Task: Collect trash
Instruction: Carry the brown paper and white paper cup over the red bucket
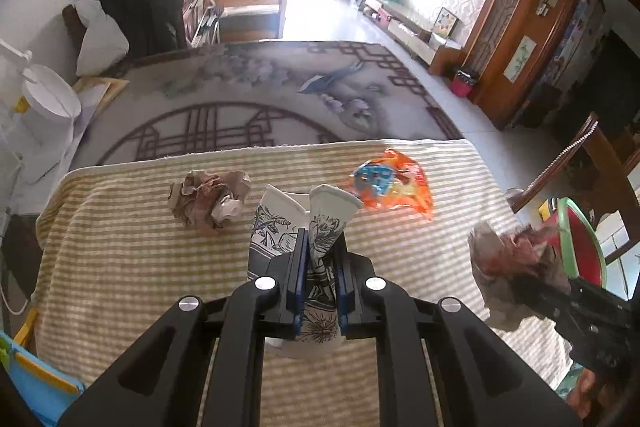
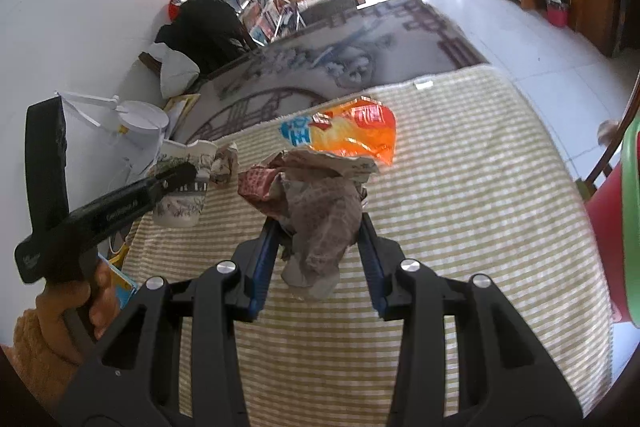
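Patterned rug (image 1: 256, 99), grey with dark lattice border, on the floor beyond the table. Striped yellow-and-white cloth (image 1: 120, 267), covering the tabletop. Orange snack wrapper (image 1: 394, 185), flat on the cloth near its far edge. Crumpled brown paper ball (image 1: 208, 201), loose on the cloth, left of the wrapper. Paper cup (image 1: 288, 223), printed in blue-black, crushed, pinched by the fully closed left gripper (image 1: 320, 267) above the cloth. Second crumpled brown paper wad (image 2: 316, 215), clamped between the partly open jaws of the right gripper (image 2: 320, 247), also over the cloth.
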`<action>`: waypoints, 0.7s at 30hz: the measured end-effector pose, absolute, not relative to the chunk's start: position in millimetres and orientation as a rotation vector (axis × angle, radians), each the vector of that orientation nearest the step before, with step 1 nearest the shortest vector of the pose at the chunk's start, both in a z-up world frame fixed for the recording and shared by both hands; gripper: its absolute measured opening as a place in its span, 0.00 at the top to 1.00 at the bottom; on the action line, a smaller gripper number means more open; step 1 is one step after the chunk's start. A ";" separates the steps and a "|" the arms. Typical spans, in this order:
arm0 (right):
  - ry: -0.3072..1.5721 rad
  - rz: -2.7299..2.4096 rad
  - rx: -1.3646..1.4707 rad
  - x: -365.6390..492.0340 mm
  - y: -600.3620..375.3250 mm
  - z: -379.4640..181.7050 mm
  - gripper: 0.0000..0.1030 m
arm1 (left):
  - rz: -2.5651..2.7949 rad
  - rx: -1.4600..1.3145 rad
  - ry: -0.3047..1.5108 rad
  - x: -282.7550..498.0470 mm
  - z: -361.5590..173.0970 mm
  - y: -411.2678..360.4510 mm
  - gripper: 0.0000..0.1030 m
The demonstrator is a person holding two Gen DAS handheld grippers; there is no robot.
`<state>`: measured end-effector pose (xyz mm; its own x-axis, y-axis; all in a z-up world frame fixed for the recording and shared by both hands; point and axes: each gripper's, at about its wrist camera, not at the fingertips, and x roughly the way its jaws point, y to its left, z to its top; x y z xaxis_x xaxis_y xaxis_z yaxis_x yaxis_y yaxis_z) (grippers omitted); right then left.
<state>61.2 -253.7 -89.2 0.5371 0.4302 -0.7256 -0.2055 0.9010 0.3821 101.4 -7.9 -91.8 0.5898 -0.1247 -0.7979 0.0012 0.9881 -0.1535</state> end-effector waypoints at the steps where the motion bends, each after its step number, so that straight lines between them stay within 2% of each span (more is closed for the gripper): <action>1: 0.923 0.382 0.265 59.5 -254.5 -87.0 0.62 | -0.078 -0.140 0.933 98.4 -89.6 -10.0 0.91; 21: 0.813 0.333 0.294 26.3 -295.4 -58.5 0.62 | -0.132 -0.081 0.890 71.7 -64.7 -61.9 0.90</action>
